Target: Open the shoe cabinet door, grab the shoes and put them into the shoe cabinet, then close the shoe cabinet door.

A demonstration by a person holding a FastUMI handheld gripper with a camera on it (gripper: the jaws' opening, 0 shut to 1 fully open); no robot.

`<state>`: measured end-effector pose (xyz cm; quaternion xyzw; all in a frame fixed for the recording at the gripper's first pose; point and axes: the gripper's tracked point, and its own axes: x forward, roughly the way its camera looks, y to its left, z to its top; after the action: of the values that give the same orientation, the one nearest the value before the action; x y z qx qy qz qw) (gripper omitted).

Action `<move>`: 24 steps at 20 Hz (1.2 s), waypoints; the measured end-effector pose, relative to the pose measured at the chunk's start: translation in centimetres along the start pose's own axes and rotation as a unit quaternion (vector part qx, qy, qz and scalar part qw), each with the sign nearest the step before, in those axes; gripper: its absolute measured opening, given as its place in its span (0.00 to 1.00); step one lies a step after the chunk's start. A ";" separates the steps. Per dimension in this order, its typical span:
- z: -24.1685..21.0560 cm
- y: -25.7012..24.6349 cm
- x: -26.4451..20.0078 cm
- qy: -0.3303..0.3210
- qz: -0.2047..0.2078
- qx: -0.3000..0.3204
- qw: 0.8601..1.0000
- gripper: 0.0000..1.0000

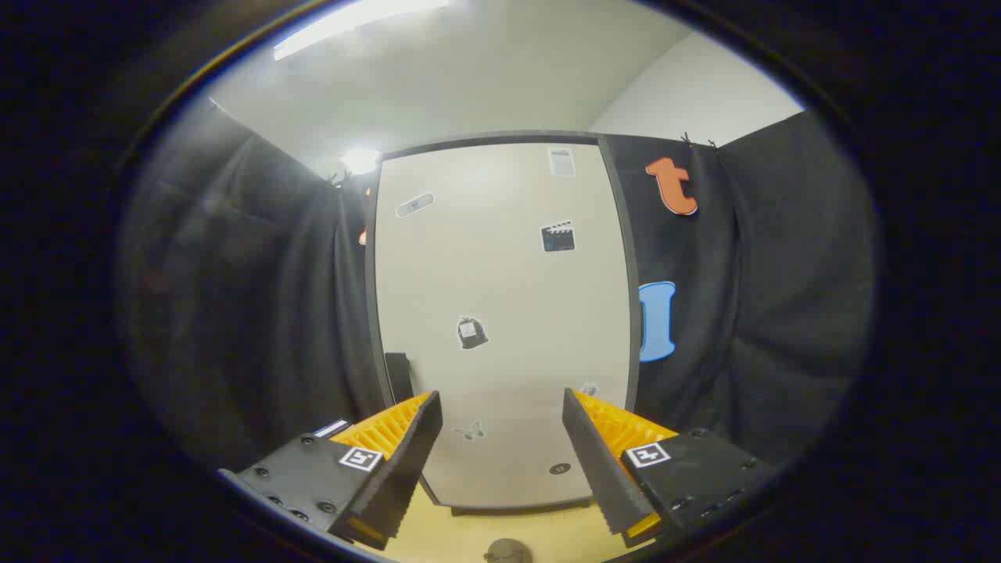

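Cream cabinet door (500, 313) shut ahead; hand-held gripper (502, 422) spread, empty; dark handle (399, 375) half hidden behind finger.

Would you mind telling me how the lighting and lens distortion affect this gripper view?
Gripper view: the fisheye lens bows the shoe cabinet door edges outward; a ceiling light strip glares overhead, and haze washes over the dark cloth beside the door; the open hand-held gripper and door stickers stay sharp.
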<state>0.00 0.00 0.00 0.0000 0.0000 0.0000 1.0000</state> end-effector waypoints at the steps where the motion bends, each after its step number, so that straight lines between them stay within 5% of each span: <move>1: -0.5 0.2 -0.1 0.006 0.000 0.000 1.000 0.97; 15: -2.0 0.7 1.1 0.035 0.020 -0.018 0.999 0.97; 24: -5.4 7.6 5.1 0.064 0.046 -0.002 0.997 0.96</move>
<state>5.12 7.63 -5.40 -0.0022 0.0638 0.0464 0.9969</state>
